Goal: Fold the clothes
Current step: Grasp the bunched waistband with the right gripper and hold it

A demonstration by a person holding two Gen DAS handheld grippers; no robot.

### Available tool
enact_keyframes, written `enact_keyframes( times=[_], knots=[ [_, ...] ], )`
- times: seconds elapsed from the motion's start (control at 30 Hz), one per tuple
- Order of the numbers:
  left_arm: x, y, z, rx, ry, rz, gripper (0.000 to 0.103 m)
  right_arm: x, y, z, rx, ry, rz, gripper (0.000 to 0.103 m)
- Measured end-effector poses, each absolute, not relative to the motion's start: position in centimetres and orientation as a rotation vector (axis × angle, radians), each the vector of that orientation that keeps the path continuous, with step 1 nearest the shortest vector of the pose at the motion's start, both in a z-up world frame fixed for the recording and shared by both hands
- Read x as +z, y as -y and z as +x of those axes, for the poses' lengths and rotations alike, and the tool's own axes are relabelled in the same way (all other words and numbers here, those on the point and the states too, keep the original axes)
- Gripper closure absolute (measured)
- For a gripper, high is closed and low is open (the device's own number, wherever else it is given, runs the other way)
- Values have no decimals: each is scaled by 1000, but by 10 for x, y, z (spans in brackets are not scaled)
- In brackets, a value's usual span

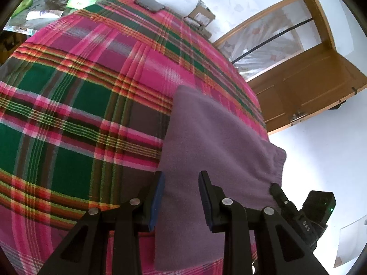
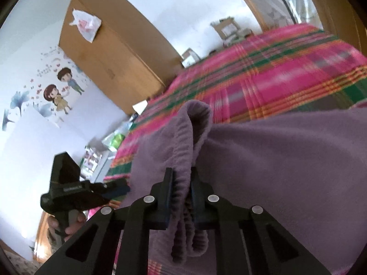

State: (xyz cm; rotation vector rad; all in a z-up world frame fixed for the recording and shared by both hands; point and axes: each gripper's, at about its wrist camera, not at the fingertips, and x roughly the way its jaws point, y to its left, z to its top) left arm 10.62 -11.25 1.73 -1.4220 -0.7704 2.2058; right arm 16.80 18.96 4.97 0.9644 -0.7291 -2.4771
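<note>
Purple fleece garment (image 1: 213,151) is lying on the plaid bedspread (image 1: 87,96), near its edge at about 4 o'clock in the left wrist view. Long axis is running from roughly 6 o'clock up toward 12 o'clock there, far narrow end pointing at 12, gathered elastic edge sitting at 3 o'clock over the bed's side.

Left gripper (image 1: 181,197) is hovering over the near part of the cloth, jaws standing apart, fabric showing between them; whether the pads are pressing on it I cannot tell.

Right gripper (image 2: 182,194) is pinching the ribbed elastic band (image 2: 183,137); the jaws are closed on the doubled hem, which is standing up in a fold toward 12 o'clock and hanging down in loops at 6 o'clock in the right wrist view. The rest of the garment is spreading out toward 3 o'clock.

In the right wrist view the other gripper is showing at 8 o'clock, with a hand (image 2: 71,224) wrapping its handle.

A phone (image 1: 149,4) is lying at the bedspread's far end, at 12 o'clock. A wooden door (image 1: 309,87) is standing at 2 o'clock.
</note>
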Motion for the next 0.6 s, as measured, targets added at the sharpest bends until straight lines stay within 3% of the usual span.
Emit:
enact_keyframes(
  times=[0.17, 0.4, 0.6],
  knots=[
    [15, 103, 106, 2193, 737, -1437, 72, 60, -203, 176, -2527, 747, 934, 90],
    [9, 98, 105, 2188, 717, -1478, 72, 32, -213, 170, -2559, 798, 1077, 89],
    [7, 95, 107, 2187, 693, -1492, 72, 28, -206, 171, -2640, 684, 1136, 84]
  ],
)
